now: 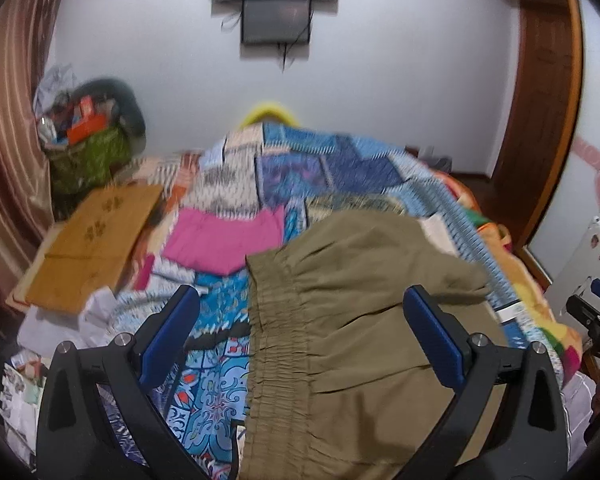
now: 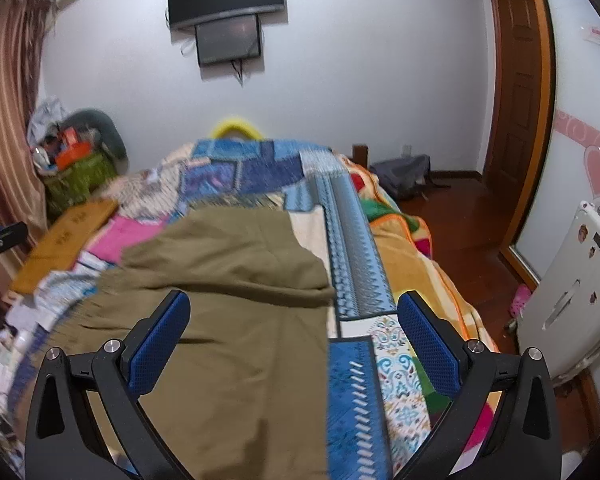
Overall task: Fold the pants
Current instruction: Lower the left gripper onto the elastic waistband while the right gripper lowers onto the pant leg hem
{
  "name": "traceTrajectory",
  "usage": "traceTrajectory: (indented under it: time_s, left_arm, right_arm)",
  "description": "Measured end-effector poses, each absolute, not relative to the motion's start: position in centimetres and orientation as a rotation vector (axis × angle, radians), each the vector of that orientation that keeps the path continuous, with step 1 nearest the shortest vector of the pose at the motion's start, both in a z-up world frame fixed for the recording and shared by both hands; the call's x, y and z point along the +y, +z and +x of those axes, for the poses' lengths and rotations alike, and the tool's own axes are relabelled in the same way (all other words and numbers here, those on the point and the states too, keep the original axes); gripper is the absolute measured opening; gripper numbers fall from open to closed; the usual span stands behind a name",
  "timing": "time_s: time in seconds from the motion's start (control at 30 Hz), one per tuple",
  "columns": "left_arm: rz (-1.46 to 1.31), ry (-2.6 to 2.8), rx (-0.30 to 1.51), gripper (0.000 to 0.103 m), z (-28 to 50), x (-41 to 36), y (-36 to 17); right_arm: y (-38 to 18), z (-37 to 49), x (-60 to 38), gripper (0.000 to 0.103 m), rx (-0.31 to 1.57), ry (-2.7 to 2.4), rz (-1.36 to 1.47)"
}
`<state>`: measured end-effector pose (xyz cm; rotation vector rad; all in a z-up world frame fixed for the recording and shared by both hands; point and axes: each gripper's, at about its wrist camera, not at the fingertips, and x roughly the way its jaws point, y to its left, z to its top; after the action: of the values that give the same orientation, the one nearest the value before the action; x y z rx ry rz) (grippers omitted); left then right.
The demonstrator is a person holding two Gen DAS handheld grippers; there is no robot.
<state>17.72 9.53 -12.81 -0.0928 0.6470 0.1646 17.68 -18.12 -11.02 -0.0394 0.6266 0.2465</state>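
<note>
On the bed, the olive pants (image 1: 364,320) are lying over a patchwork quilt (image 1: 220,360), already partly folded it seems. At the left, the left gripper (image 1: 300,344) is hanging wide open and holding nothing, straddling the gathered waistband (image 1: 278,344). At the right, the right gripper (image 2: 294,344) is gaping equally wide, empty, over the pants' right edge. For a clean fold, the 2 claws should be pinching matching corners evenly. A wooden board (image 1: 88,248) is crowding the left; the right bedside is offering more room.
</note>
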Motion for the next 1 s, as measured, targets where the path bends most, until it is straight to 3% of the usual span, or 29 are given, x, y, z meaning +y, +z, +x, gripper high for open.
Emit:
traceTrajectory:
  time_s: [0.63,0.77,0.87,0.93,1.0]
  left_arm:
    - [-0.117,0.102,1.049,0.103,28.1,14.6,-24.9]
    - [-0.1,0.069,1.094,0.103,29.4,14.2,-25.9]
    - [-0.133,0.006,1.117,0.094,30.0,14.0,-26.5]
    - [-0.164,-0.026,1.122,0.088,30.1,14.2,-26.7]
    - [-0.18,-0.039,1.124,0.086,30.1,14.4,-26.7]
  right_arm:
    - [-21.7,28.7,-18.0,0.101,0.929,0.319,-0.094]
    - [-23.0,30.3,-17.4,0.089,0.98,0.357,-0.081]
    - [-23.6,31.0,-17.3,0.081,1.005,0.393,-0.056]
    - [-23.6,31.3,-17.3,0.062,1.014,0.419,-0.022]
    - [-23.8,31.3,-17.3,0.056,1.012,0.414,-0.017]
